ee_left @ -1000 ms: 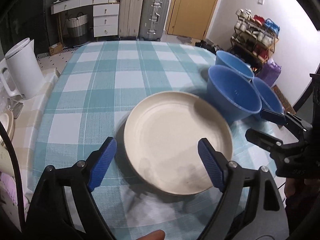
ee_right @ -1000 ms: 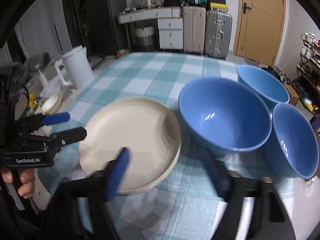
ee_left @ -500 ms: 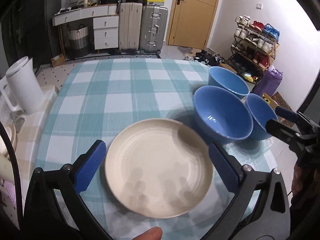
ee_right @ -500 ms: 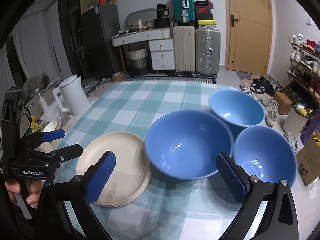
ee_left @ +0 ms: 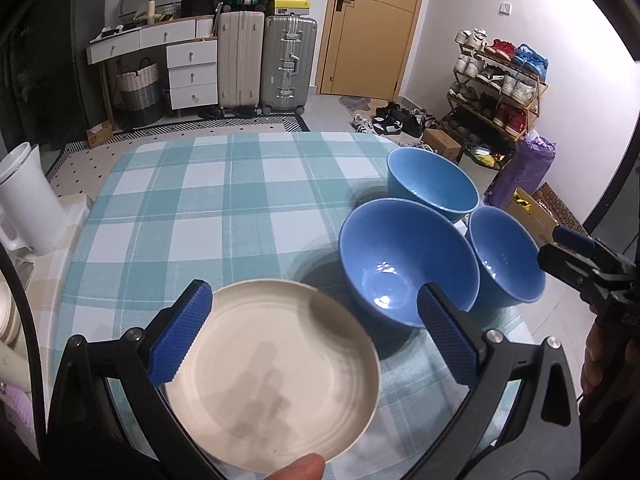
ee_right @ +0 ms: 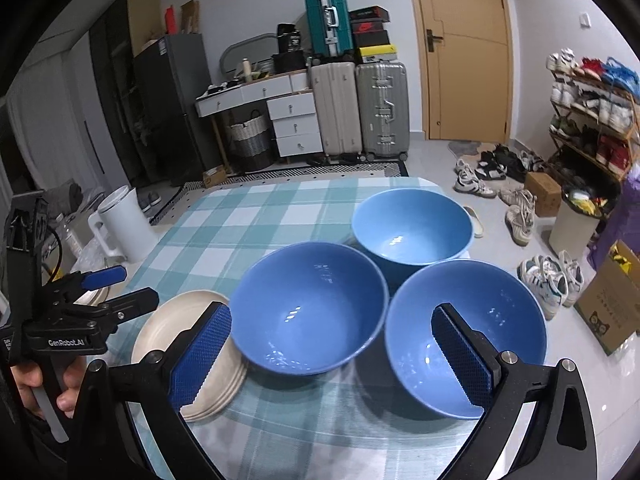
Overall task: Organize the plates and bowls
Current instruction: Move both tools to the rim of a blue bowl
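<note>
Simply glossy blue bowls, cream plates.

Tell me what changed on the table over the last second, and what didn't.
Both grippers drew back and up from the dishes. The left gripper widened its jaws and pulled away from the cream plates; the right gripper swung from the plates to face the blue bowls. Nothing was gripped or released. The plates, three bowls and white kettle stayed put on the checked tablecloth.
</note>
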Demonstrator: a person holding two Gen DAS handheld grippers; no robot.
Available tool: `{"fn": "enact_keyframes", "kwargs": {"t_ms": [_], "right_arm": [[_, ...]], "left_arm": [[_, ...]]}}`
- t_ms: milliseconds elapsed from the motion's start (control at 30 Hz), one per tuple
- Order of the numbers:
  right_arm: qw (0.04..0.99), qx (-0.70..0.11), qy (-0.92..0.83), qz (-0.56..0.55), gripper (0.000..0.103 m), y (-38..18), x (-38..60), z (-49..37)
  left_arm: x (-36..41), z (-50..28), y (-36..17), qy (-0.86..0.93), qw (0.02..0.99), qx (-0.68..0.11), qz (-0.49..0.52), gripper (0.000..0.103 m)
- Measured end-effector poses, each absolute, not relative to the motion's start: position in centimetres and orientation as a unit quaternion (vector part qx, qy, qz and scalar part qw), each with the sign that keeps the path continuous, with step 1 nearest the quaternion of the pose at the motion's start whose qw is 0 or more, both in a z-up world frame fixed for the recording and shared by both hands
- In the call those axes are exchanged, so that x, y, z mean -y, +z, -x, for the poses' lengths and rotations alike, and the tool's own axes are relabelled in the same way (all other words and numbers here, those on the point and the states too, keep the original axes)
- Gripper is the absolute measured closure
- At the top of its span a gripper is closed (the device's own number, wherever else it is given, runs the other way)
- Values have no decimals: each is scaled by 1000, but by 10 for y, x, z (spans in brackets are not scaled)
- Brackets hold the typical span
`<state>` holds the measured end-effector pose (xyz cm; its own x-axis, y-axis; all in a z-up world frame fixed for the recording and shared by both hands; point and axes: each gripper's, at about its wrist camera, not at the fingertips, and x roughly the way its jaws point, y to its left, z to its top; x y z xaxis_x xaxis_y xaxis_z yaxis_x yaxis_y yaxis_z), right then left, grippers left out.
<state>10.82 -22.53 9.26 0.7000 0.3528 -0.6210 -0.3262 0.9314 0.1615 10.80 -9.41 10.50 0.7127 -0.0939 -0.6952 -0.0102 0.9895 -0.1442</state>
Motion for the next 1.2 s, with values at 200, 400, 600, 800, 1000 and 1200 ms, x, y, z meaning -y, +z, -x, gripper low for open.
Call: {"fn": "enact_keyframes", "kwargs": {"t_ms": [200,400,600,800,1000,1200], "right_arm": [[925,-339,170,-31,1,101,247,-120],[928,-337,155,-36,1,109,265,-138],[927,-347,137,-45,1,107,287,-163],[924,-359,119,-50,1,103,301,-187],[920,-370,113,-59,1,98,307,-210],[914,-386,107,-64,1,89,312,-236]], "left_arm": [[105,-129,111,-26,922,-380,64,1],[123,-164,111,-38,918,-390,57,1],[142,-200,106,-49,912,-403,56,1],[163,-234,103,-58,907,-414,45,1],[177,-265,95,-58,902,-426,36,1],[181,-293,84,-58,895,-441,37,1]]}}
